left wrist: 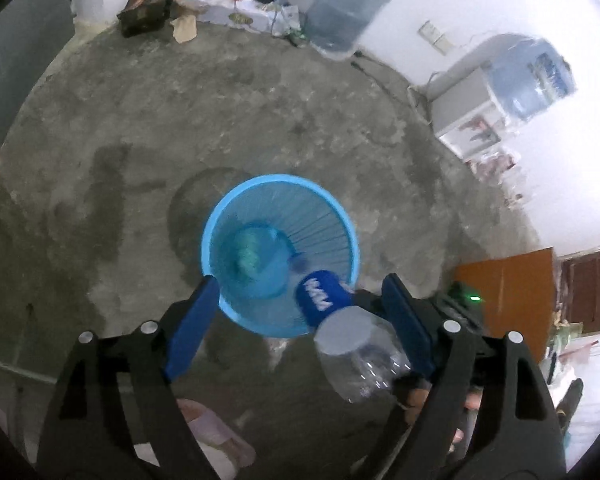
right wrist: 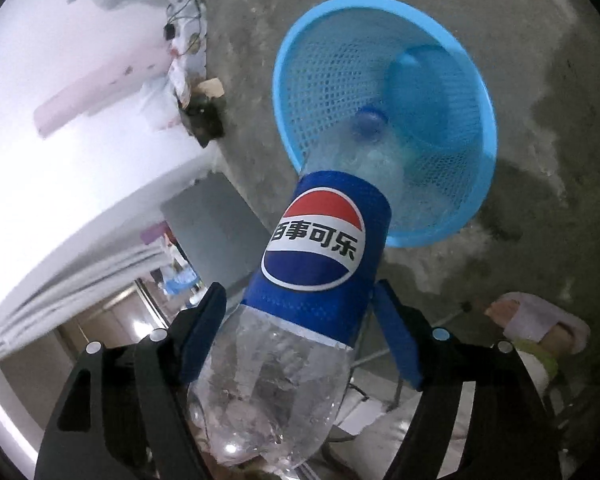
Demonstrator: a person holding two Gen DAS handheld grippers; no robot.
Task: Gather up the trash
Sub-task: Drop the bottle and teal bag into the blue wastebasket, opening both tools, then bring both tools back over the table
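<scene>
An empty clear Pepsi bottle [right wrist: 312, 256] with a blue label lies between the fingers of my right gripper [right wrist: 300, 312], cap end pointing into the blue mesh basket [right wrist: 476, 92]. The jaws stand wide and the right finger does not touch the bottle. In the left wrist view the same bottle [left wrist: 340, 328] hangs over the near rim of the basket [left wrist: 220, 216], beside my left gripper's right finger. My left gripper [left wrist: 300, 304] is open and empty above the basket. Greenish trash [left wrist: 252, 256] lies inside the basket.
The floor is bare stained concrete. Water jugs [left wrist: 344, 8], boxes and bags line the far wall. A water dispenser [left wrist: 472, 116] stands at the right, an orange cabinet [left wrist: 512, 284] nearer. A foot in a slipper [right wrist: 540, 324] is close by.
</scene>
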